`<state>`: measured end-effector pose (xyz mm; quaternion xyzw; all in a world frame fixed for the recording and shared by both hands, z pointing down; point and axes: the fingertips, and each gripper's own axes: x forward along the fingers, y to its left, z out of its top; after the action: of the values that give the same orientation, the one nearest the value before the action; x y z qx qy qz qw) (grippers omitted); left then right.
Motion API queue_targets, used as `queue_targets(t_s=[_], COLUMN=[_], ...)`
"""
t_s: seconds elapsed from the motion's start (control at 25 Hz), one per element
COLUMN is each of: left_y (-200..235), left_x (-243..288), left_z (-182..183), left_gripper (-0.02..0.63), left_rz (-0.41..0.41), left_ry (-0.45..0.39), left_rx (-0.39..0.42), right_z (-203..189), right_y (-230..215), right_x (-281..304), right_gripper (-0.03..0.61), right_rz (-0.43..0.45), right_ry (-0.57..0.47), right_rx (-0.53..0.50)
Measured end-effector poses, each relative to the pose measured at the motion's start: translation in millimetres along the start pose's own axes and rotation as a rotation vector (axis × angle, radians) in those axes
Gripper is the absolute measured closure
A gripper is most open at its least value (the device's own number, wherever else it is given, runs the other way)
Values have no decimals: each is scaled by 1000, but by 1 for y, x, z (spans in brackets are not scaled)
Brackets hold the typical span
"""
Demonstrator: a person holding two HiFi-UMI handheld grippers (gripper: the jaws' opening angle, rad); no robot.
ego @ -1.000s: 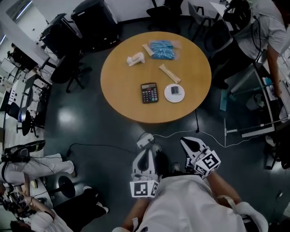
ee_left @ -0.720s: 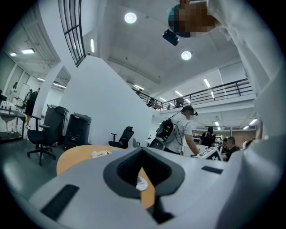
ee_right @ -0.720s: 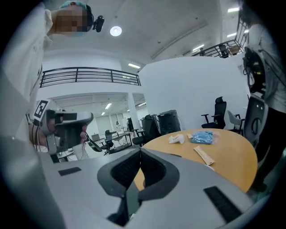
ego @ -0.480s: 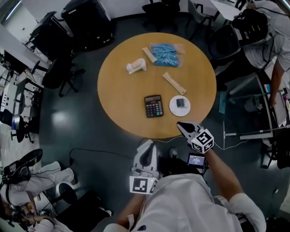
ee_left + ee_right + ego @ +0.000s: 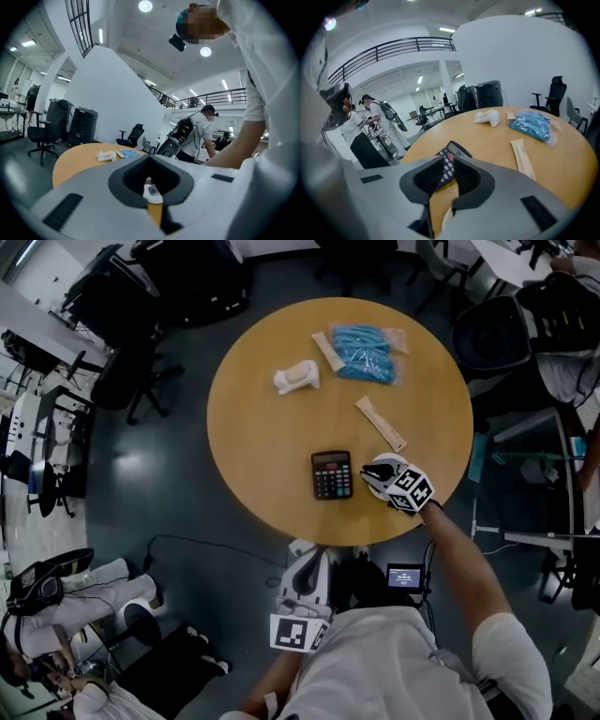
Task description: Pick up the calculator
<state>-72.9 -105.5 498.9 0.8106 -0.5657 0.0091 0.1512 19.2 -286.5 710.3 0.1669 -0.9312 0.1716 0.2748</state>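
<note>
A black calculator (image 5: 332, 474) lies flat near the front of the round wooden table (image 5: 262, 446). My right gripper (image 5: 367, 474) hovers over the table just right of it, tilted down. In the right gripper view the calculator (image 5: 458, 150) shows just beyond the jaws. They stand a narrow gap apart and are opening, with nothing between the pads (image 5: 450, 158). My left gripper (image 5: 302, 550) hangs off the table's front edge, close to my body. Its jaws (image 5: 150, 159) meet at the tips, holding nothing.
On the table's far half lie a white moulded piece (image 5: 296, 377), a blue packet (image 5: 364, 351) and a flat paper-wrapped strip (image 5: 381, 422). A white disc sits mostly hidden under my right gripper. Office chairs (image 5: 141, 381) and black cases ring the table; a person (image 5: 572, 343) stands at right.
My right gripper has swung from beside my body up over the table to the calculator's right side. The left gripper has moved toward the table's front edge.
</note>
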Motion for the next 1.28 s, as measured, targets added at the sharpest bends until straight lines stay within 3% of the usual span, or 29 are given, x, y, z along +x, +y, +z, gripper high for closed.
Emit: queue_targets(t_s=[0.08, 0.2, 0.4, 0.6, 0.72, 0.76, 0.84, 0.96, 1.08, 1.28], left_y=[7, 19, 36, 47, 54, 56, 58, 55, 49, 44], left_x=[8, 18, 20, 13, 7, 5, 3, 5, 5, 9], left_z=[-4, -9, -21, -33, -38, -39, -42, -41, -37, -33], left_gripper=[607, 607, 607, 607, 607, 607, 607, 607, 607, 607], left_rz=[13, 42, 92, 123, 169, 186, 197, 199, 199, 236], left_ry=[18, 38, 55, 74, 82, 86, 91, 76, 61, 39], left_rx=[-11, -34, -72, -90, -95, -93, -94, -96, -92, -45], right_z=[-4, -7, -9, -24, -28, -28, -27, -22, -19, -16], right_y=[-15, -33, -55, -52, -41, -36, -31, -29, -18, 6], right_x=[22, 51, 86, 107, 114, 116, 117, 109, 90, 51], right_gripper=[452, 423, 413, 405, 412, 459, 478, 489, 499, 509], right_rz=[35, 85, 156, 310, 419, 453, 486, 456, 373, 108], right_ry=[67, 143, 242, 381, 445, 458, 471, 461, 425, 307], right_rx=[-25, -59, -114, -141, -103, -76, -30, -27, -54, -89])
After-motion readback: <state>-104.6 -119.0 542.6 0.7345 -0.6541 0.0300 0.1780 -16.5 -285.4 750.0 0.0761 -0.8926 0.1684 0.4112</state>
